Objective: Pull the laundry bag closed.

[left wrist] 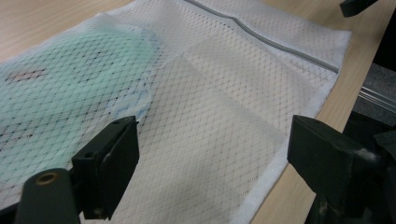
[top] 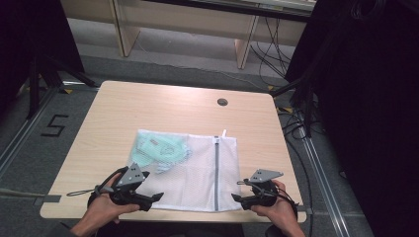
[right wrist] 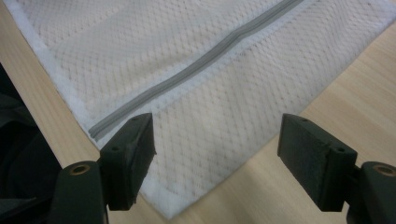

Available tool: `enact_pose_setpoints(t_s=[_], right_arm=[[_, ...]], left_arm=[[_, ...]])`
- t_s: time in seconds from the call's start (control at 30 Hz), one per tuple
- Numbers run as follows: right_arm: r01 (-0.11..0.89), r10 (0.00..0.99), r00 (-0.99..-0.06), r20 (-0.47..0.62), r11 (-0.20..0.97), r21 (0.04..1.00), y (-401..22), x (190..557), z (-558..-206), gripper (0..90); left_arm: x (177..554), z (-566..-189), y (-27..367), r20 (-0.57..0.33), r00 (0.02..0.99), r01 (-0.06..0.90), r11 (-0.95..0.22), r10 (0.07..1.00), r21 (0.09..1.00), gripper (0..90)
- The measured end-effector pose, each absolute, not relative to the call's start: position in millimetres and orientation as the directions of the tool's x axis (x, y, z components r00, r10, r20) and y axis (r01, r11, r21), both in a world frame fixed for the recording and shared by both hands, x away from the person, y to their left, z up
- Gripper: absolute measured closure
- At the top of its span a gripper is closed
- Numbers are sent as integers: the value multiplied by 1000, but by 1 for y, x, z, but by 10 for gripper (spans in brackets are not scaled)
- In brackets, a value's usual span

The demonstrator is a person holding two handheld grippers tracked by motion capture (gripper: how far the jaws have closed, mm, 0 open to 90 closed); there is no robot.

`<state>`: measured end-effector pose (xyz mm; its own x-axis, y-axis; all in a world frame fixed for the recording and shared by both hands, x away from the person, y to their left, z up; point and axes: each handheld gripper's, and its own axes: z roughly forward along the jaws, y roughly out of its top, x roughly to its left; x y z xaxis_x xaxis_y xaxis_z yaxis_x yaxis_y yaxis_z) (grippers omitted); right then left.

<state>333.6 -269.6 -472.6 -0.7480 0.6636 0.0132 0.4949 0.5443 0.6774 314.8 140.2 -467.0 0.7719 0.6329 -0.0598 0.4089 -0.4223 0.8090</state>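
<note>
Lying flat on the counter (top: 99, 113), the white mesh laundry bag (top: 197, 173) sits toward the near edge, with a pale green garment (top: 160, 148) showing through the mesh in its far-left part and a grey zipper (top: 216, 173) running from the far edge to the near edge close to its right side. Both tools hover at the bag's near corners: the left tool (top: 157, 197) at the near-left corner, the right tool (top: 236, 197) at the near-right one, each pointing inward toward the other along the near hem. In the left gripper view the left tool (left wrist: 210, 163) has its jaws spread wide with mesh between and beneath them, not pinching anything. In the right gripper view the right tool (right wrist: 217, 154) is likewise spread, with the bag's corner lying between the jaws and the end of the zipper (right wrist: 196, 70) just beside its left jaw. The right tool looks nearer to the zipper, which lies straight ahead of it and runs away across the bag, so work on the zipper would probably fall to that hand while the left steadies the fabric.
</note>
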Motion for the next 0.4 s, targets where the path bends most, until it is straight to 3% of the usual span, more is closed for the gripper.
enact_pose_setpoints(t_s=[0.03, 0.4], right_arm=[[539, 685, -727, 48, 526, 658, -269, 330, -471, 282], [491, 680, -733, -2, 531, 691, -269, 333, -473, 278]], left_arm=[[315, -467, 141, -59, 771, 409, -421, 634, 810, 164], [314, -467, 138, -53, 773, 408, -433, 632, 804, 164]])
